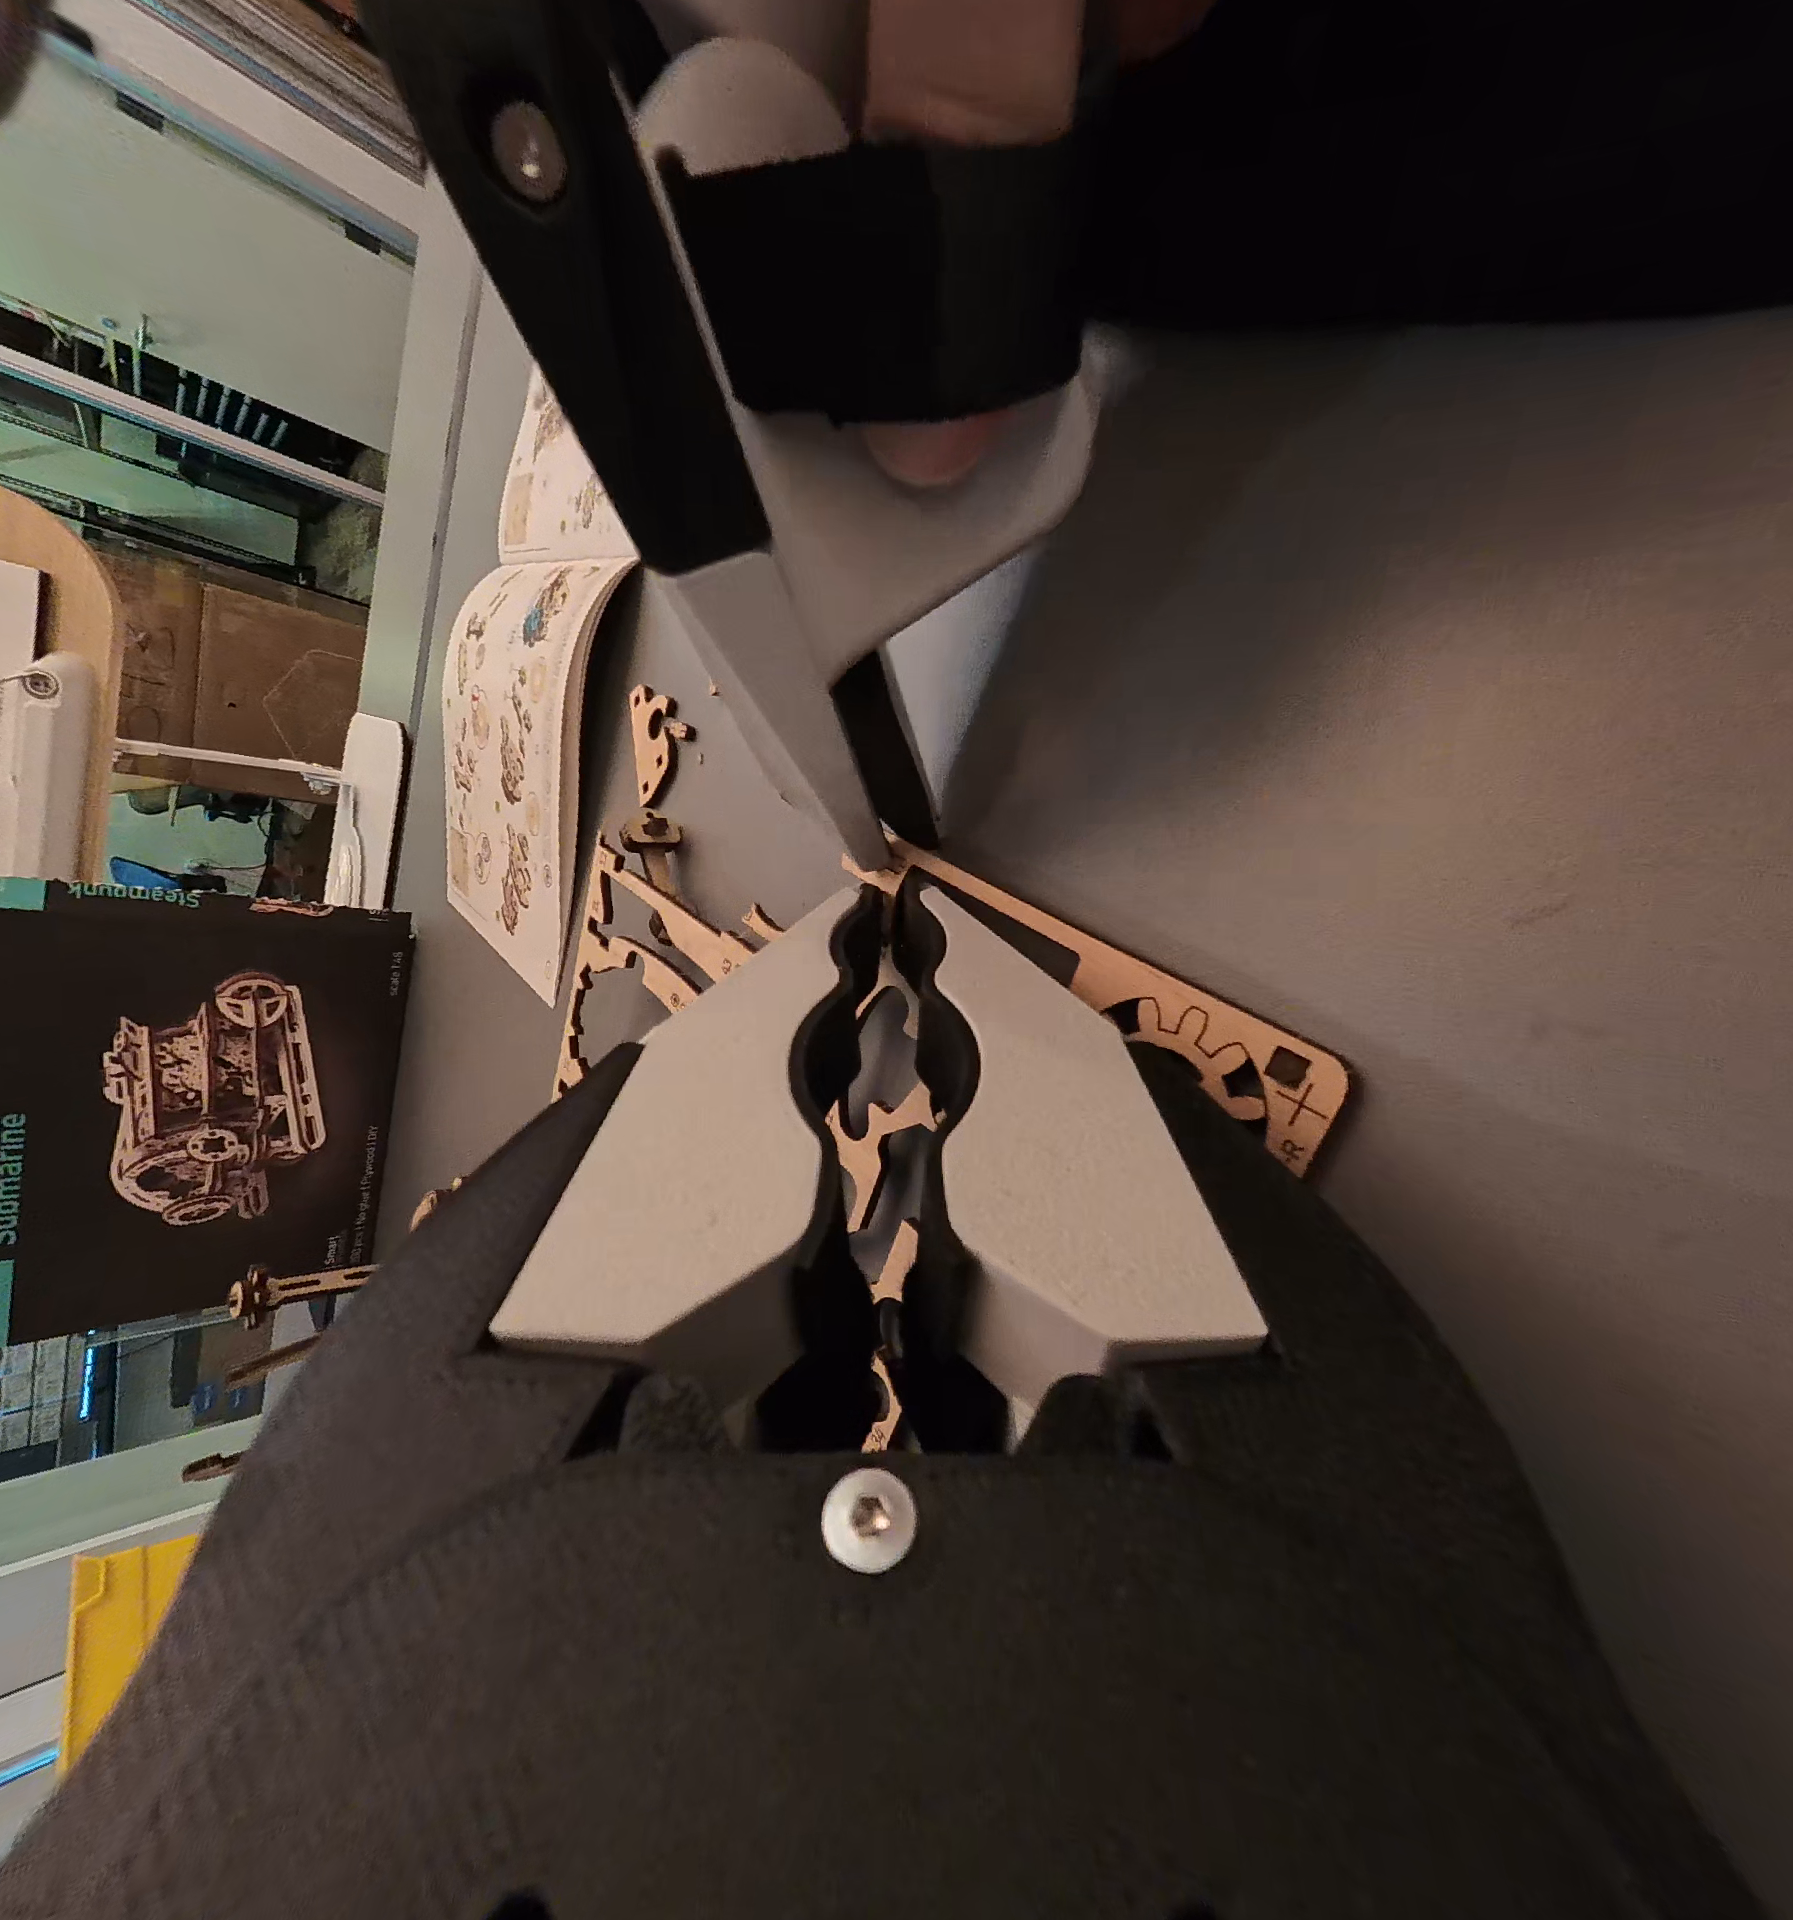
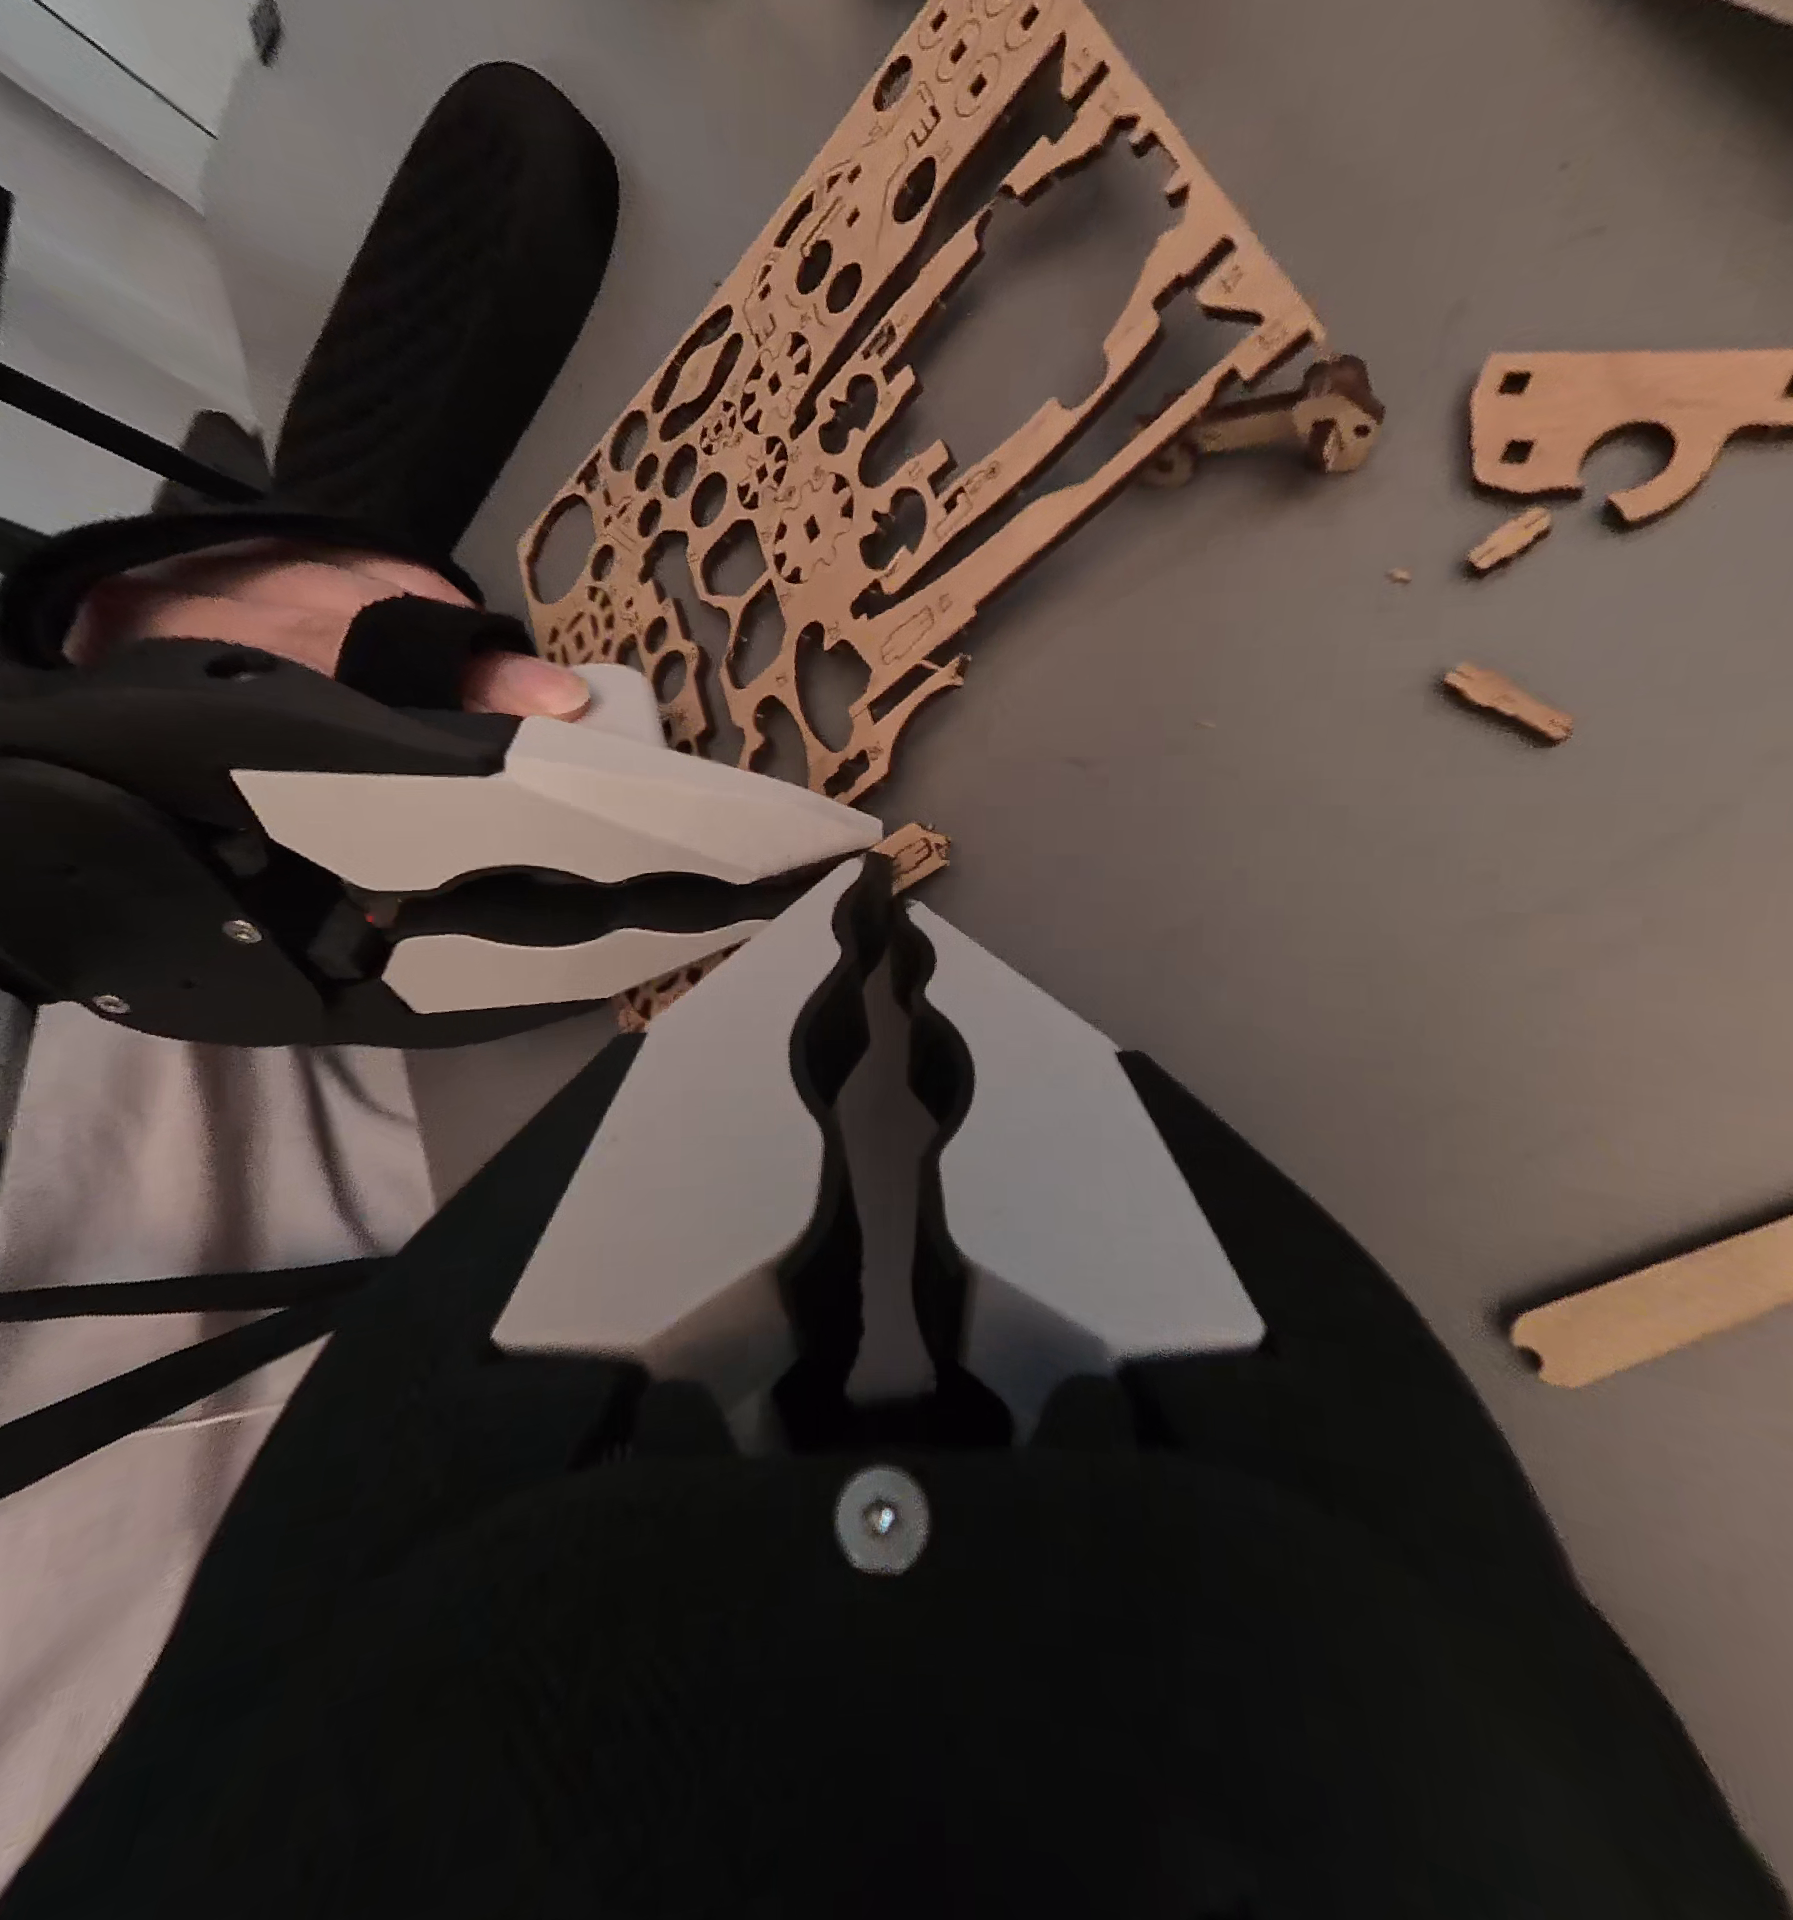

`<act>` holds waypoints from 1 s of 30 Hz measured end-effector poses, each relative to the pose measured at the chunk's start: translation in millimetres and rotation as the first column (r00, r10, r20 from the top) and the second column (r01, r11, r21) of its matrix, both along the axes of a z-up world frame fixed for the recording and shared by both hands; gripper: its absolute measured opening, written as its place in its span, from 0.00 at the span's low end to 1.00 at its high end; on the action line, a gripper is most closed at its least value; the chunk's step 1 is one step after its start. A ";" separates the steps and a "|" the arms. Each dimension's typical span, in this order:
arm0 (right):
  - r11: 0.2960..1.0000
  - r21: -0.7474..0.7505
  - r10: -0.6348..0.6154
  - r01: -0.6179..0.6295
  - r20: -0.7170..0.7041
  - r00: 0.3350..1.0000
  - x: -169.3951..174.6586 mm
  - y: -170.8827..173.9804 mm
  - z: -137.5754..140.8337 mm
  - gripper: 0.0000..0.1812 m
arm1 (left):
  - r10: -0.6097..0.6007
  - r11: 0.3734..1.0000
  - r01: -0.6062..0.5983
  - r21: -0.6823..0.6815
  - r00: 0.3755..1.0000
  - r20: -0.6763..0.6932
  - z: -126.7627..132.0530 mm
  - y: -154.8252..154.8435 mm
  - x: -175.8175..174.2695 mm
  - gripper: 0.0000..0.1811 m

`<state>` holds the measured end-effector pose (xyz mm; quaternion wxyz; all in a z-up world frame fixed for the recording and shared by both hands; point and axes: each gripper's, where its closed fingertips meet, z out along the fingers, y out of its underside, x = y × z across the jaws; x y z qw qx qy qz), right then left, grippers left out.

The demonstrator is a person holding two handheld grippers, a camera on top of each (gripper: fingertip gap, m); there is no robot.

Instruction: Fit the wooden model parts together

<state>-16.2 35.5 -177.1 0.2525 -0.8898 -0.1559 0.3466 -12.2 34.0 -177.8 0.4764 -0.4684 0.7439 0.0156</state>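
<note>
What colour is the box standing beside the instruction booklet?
Mostly black with teal panels; the box shows best in the left wrist view.

We hold our left gripper (image 1: 887, 883) with its two grey fingers (image 1: 705, 1143) drawn nearly together, the tips almost touching and only a narrow wavy slot between the black inner pads. Our right gripper (image 2: 881, 878) points forward with its fingers (image 2: 1037, 1164) likewise closed to a thin gap at the tips. The two grippers meet tip to tip: in the left wrist view the right gripper comes down from above at a slant, and in the right wrist view the left gripper reaches in from the left, lying nearly level. Our left hand (image 2: 372, 634) wraps its handle, a black strap across the fingertip.
</note>
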 end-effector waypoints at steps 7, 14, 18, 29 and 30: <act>0.988 -0.147 -0.093 0.049 -0.311 0.946 7.4 3.3 16.0 0.01 | -0.045 0.998 0.043 0.049 0.998 0.046 6.9 -5.2 0.2 0.01; 0.989 -0.149 -0.023 -0.020 -0.281 0.959 -0.8 -2.5 13.3 0.03 | -0.065 0.997 0.063 0.046 0.996 0.054 7.6 -8.1 1.0 0.01; 0.983 -0.182 -0.051 -0.011 -0.336 0.940 2.1 -1.1 15.9 0.02 | -0.070 0.996 0.066 0.059 0.996 0.057 8.5 -8.5 1.1 0.01; 0.983 -0.183 -0.049 -0.015 -0.342 0.938 2.3 -2.1 16.7 0.01 | -0.079 0.995 0.075 0.070 0.995 0.059 9.3 -10.1 0.8 0.01; 0.983 -0.181 -0.040 -0.023 -0.337 0.941 2.0 -2.9 16.0 0.01 | -0.081 0.995 0.077 0.068 0.995 0.056 8.7 -10.6 0.6 0.01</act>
